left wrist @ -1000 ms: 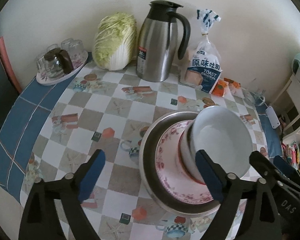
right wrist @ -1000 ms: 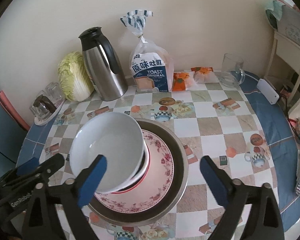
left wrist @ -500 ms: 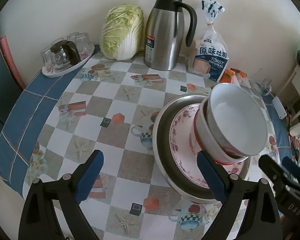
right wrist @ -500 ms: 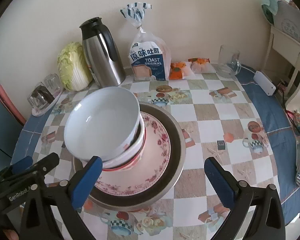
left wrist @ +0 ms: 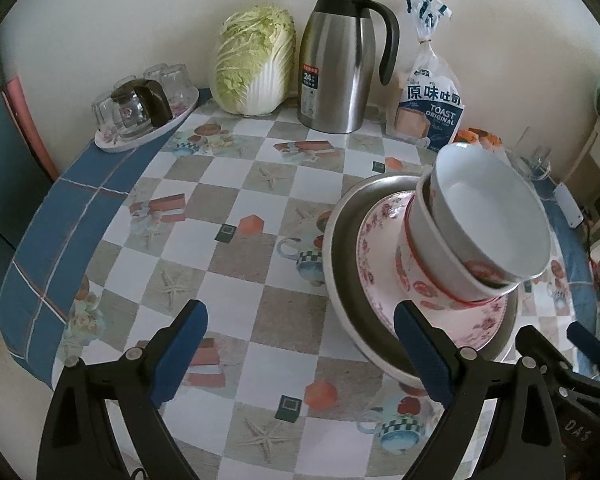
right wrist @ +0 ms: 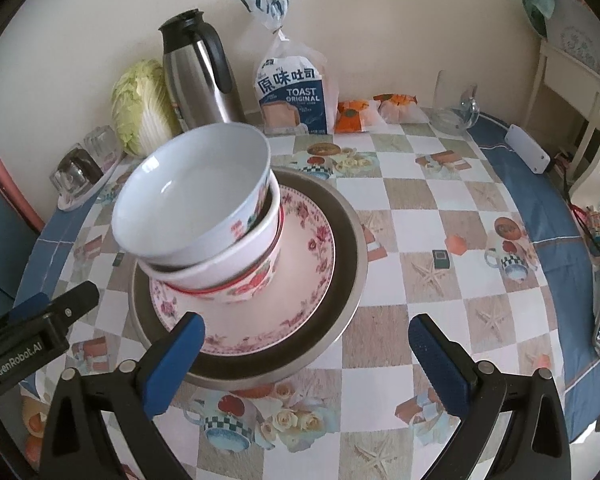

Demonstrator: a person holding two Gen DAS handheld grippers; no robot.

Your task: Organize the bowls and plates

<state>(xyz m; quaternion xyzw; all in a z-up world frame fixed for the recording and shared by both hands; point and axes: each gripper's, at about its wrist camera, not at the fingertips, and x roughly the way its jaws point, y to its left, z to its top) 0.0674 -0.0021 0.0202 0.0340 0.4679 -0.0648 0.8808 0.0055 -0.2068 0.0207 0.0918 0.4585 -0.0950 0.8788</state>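
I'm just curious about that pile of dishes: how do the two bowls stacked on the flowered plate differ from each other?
The top bowl is tilted, leaning to one side, while the lower bowl sits level on the flowered plate. The top bowl's wall is mostly plain white with a small red motif; the lower bowl shows large red flowers and a red band near its base. The top bowl's inside is visible and empty; the lower bowl's is covered. Both are round and white-bodied.

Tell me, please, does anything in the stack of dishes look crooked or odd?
Yes. The top bowl sits tilted inside the lower bowl instead of nesting flat, on the floral plate in the metal pan.
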